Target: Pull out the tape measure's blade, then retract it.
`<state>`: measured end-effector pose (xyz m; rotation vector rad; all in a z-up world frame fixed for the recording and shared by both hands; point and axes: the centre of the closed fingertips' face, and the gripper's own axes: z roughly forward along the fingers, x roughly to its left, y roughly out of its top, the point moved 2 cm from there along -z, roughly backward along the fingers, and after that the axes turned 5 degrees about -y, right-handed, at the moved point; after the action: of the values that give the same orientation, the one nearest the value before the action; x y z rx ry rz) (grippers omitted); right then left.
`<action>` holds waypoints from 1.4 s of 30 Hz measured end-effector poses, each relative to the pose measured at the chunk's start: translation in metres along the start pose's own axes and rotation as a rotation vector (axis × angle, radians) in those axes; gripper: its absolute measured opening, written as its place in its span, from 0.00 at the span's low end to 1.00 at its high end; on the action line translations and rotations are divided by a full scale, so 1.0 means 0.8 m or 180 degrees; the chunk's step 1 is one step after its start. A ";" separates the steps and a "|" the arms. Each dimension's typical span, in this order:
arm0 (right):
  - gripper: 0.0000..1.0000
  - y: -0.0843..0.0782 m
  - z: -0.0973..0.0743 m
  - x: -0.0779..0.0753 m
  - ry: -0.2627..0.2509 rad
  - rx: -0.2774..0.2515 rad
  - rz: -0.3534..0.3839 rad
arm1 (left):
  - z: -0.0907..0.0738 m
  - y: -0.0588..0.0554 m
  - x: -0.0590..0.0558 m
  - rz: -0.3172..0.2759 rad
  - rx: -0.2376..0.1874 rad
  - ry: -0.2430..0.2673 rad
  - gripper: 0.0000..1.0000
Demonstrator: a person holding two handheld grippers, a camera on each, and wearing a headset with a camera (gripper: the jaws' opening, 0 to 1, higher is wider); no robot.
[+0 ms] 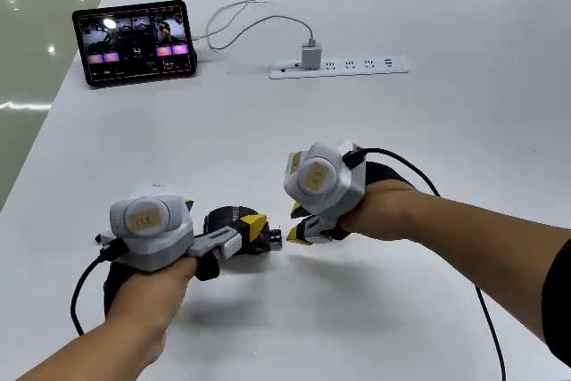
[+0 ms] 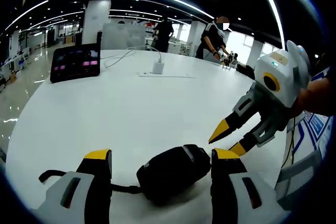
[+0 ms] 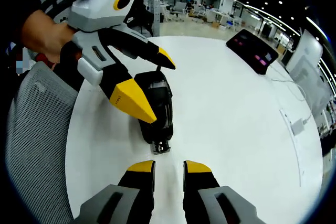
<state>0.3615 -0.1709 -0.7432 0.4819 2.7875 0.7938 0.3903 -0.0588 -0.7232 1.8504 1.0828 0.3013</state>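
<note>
Head view: two forearms reach in from the lower edge. The left hand [image 1: 152, 296] grips the left tool [image 1: 245, 231] low and near, pointing right. The right hand [image 1: 384, 211] holds the right tool [image 1: 297, 222] a little higher, pointing left and down. The two tools' tips nearly meet. One tape measure [image 1: 230, 220], black and compact, lies on the white tabletop [image 1: 401, 131] between the left tool's jaws. Further back are one tablet [image 1: 136, 42] with a lit screen, one power strip [image 1: 343, 66], and one charger [image 1: 310, 55] with a white cable [image 1: 241, 20].

Left gripper view: the left tool [image 2: 161, 156] has its two yellow-tipped jaws spread wide, one on each side of the tape measure [image 2: 173, 174]. The right-hand jaw sits right against the case, while the other stands clear. A black strap [image 2: 47, 174] trails from the case past that jaw. The right tool [image 2: 223, 142] comes in from the right, jaws slightly parted, its tips just beyond the case. Two people stand in the background.

Right gripper view: the right tool [image 3: 163, 166] has its jaws close together with a narrow gap and nothing between them. The tape measure [image 3: 160, 108] lies straight ahead, its blade end just in front of those jaws. The left tool [image 3: 164, 94] straddles the case from the upper left. A grey mesh chair [image 3: 37, 129] stands at the left edge.
</note>
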 end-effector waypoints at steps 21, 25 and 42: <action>0.29 -0.075 -0.058 0.005 -0.0282 -0.0236 0.0645 | -0.039 -0.043 0.018 0.0266 0.0417 -0.0484 0.99; 0.31 -0.084 -0.072 0.005 -0.0338 -0.0321 0.0773 | -0.048 -0.039 0.028 0.0280 0.0358 -0.0494 0.99; 0.48 -0.160 -0.128 0.002 -0.0611 -0.0415 0.1141 | -0.091 -0.040 0.044 0.0572 0.0535 -0.0616 0.99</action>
<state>0.2991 -0.3219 -0.7268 0.9942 2.4862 0.9362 0.3494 0.0179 -0.7190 2.0849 0.8321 0.1337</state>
